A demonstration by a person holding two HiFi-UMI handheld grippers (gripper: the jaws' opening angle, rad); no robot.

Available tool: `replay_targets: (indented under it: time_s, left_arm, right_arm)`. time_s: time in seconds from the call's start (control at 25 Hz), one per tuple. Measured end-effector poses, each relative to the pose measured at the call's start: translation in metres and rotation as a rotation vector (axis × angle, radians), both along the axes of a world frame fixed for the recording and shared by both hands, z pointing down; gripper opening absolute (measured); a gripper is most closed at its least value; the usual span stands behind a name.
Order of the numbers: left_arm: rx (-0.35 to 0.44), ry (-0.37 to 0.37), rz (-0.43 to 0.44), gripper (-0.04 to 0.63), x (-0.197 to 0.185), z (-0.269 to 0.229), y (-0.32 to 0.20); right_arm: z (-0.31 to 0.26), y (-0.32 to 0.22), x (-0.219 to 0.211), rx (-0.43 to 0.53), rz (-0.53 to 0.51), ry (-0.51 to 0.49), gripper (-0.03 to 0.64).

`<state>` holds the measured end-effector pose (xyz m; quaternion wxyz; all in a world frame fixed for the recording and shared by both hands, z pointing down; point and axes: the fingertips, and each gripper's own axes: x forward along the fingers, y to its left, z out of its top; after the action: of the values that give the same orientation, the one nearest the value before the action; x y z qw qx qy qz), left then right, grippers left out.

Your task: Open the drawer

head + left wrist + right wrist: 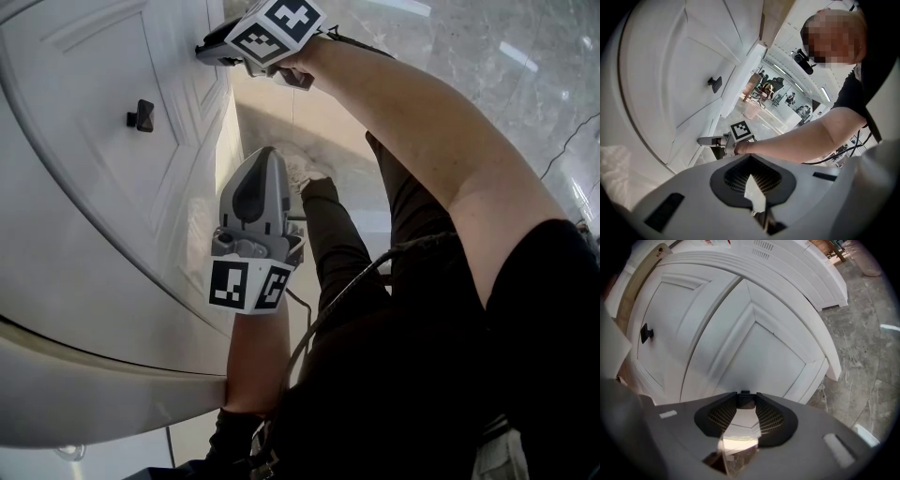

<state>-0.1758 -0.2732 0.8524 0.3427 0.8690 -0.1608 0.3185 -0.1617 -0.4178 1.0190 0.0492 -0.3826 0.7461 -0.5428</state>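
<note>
Left gripper (270, 159) closed, empty; right gripper (204, 52) slightly parted, empty; white panelled drawer (84, 169), dark knob (141, 114).

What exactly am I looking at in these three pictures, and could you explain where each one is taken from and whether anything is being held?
There is no robot arm here. A person stands at a white cabinet with a hand-held two-jaw gripper in each hand. The head view comes from a camera on the person's head, looking steeply down. It shows the left gripper in the middle, pointing downward, and the right gripper at the top, reaching toward the cabinet front. The marker cubes are parts of the grippers. The other two pictures come from cameras riding on each gripper. The left gripper's jaws look shut on nothing. The right gripper's jaws are slightly apart and empty, facing the white panels. The dark knob is untouched. Below is a grey stone floor.
</note>
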Motion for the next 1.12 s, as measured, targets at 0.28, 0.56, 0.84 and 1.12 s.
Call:
replay_targets:
  time_s: [0.28,0.56,0.84,1.12]
  left_arm:
    - [-0.006,0.016,0.0,-0.009,0.003,-0.005,0.0]
    - [-0.007,0.035,0.008,-0.009,0.007,-0.01,0.003]
    - [-0.014,0.042,0.014,-0.009,0.008,-0.011,0.006]
    - [-0.011,0.049,0.016,-0.009,0.01,-0.014,0.006]
  right_arm:
    - [-0.001,0.002,0.002,-0.005,0.003,0.029,0.123]
    - [-0.001,0.008,0.005,-0.005,-0.004,0.051,0.123]
    - [-0.001,0.026,0.014,-0.012,0.0,0.056,0.123]
    - [-0.001,0.035,0.019,-0.022,0.013,0.064,0.123]
